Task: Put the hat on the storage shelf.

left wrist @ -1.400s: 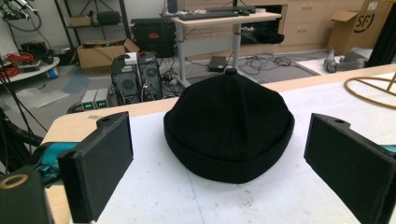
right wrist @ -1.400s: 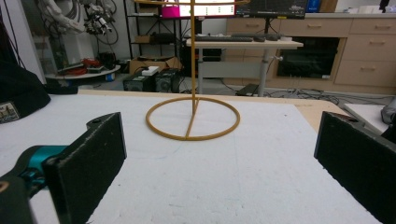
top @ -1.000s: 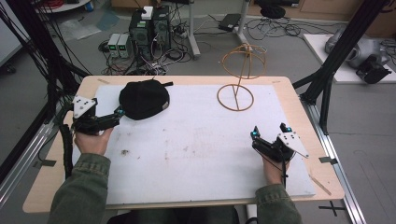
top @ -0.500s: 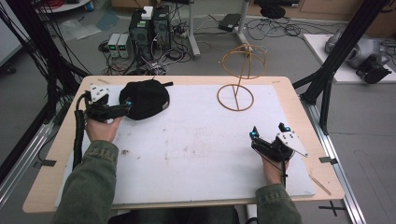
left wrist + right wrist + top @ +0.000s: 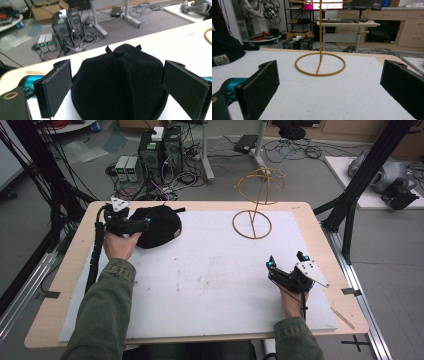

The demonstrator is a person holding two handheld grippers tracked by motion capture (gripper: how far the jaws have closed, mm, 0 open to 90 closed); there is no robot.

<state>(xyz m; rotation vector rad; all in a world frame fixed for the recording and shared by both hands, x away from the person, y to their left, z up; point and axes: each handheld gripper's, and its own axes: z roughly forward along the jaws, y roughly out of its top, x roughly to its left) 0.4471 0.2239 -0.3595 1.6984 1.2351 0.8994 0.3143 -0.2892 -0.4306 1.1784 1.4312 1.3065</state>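
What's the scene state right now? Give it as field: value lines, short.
surface: white sheet on wooden table
objects: black cap, far left; yellow wire stand, far centre-right
left hand-held gripper: jaws open, either side of the cap, not closed on it
right hand-held gripper: jaws open, nothing between them, faces the stand from the near right
cap on stand: no

olive-green sleeves (image 5: 102, 312); black tongs (image 5: 286, 262), teal tips

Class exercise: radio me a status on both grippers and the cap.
Left gripper open, straddling black cap. Right gripper open, empty. Wire stand clear of both.
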